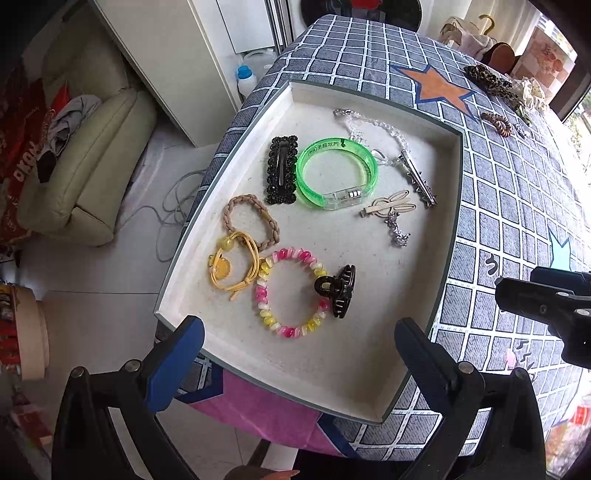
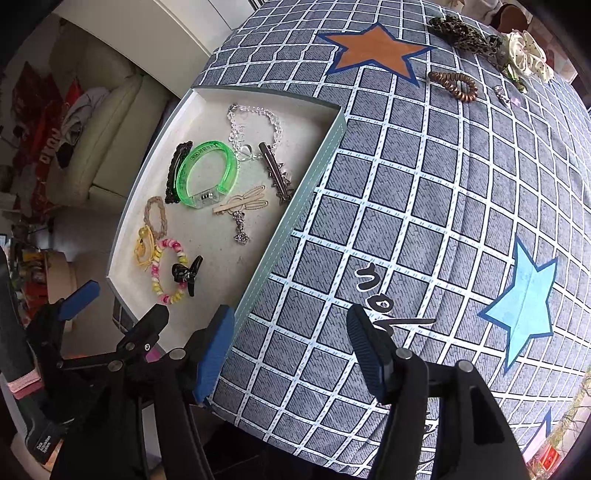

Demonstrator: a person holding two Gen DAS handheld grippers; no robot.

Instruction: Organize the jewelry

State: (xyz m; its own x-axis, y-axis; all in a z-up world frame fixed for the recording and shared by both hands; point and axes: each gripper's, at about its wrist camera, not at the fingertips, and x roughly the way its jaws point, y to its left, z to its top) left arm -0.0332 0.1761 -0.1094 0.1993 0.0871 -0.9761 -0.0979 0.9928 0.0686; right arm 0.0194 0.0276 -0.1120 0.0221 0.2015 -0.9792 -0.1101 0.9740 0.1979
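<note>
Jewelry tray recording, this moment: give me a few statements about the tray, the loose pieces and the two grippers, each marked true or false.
1. The green bangle lies inside the tray. True.
2. The left gripper is shut on the beaded bracelet. False: its jaws stand open and empty over the tray's near end.
3. The black claw clip touches the beaded bracelet. True.
4. The brown spiral hair tie is in the tray. False: it lies on the checked tablecloth, well outside the tray.
5. The right gripper holds the leopard scrunchie. False: it is open and empty, and the scrunchie lies at the table's far side.
</note>
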